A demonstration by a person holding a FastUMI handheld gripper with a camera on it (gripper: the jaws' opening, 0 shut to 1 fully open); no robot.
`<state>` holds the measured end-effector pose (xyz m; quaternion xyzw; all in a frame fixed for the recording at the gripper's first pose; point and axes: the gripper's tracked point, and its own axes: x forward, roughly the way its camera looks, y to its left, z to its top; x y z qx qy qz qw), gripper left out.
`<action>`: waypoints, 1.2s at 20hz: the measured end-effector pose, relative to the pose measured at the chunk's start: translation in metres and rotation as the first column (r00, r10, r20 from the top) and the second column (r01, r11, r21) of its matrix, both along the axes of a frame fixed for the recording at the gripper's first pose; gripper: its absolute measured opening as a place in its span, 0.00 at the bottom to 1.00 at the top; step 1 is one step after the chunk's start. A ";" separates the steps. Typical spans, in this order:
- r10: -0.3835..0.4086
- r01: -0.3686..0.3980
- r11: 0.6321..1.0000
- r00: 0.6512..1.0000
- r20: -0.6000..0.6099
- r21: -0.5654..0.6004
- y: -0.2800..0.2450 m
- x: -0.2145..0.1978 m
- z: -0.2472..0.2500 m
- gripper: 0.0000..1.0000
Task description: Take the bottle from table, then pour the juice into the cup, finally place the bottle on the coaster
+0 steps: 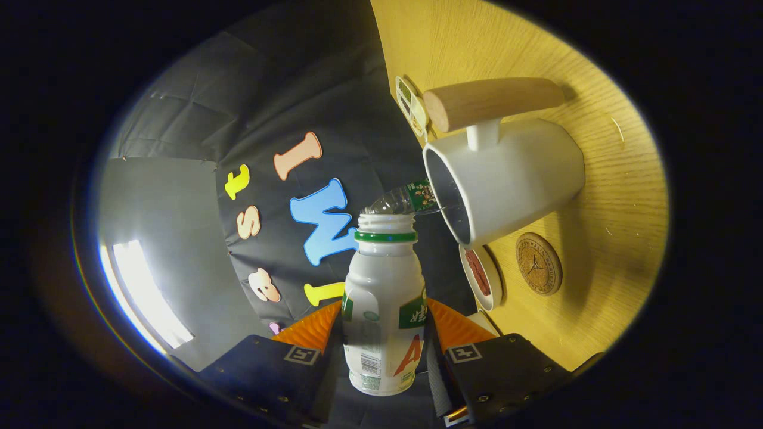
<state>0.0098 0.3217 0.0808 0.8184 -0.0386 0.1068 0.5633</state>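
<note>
A white juice bottle (384, 298) with a green neck ring and no cap sits between my fingers; my gripper (385, 326) is shut on its body. The whole view is rolled, so the bottle lies tipped on its side relative to the wooden table (608, 196). Its open mouth is just short of the rim of the white cup (512, 179), which has a thick wooden handle (492, 102). I cannot make out any juice flowing. A round cork coaster (538, 263) lies on the table beside the cup, with nothing on it.
A clear plastic bottle with a green label (405, 199) lies beyond the juice bottle's mouth, by the cup. A small white dish with something red (480, 276) sits at the table's edge near the coaster, and a small tray (411, 106) sits past the handle.
</note>
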 end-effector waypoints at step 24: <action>-0.002 0.002 0.999 1.000 -0.015 -0.049 -0.001 0.003 -0.005 0.63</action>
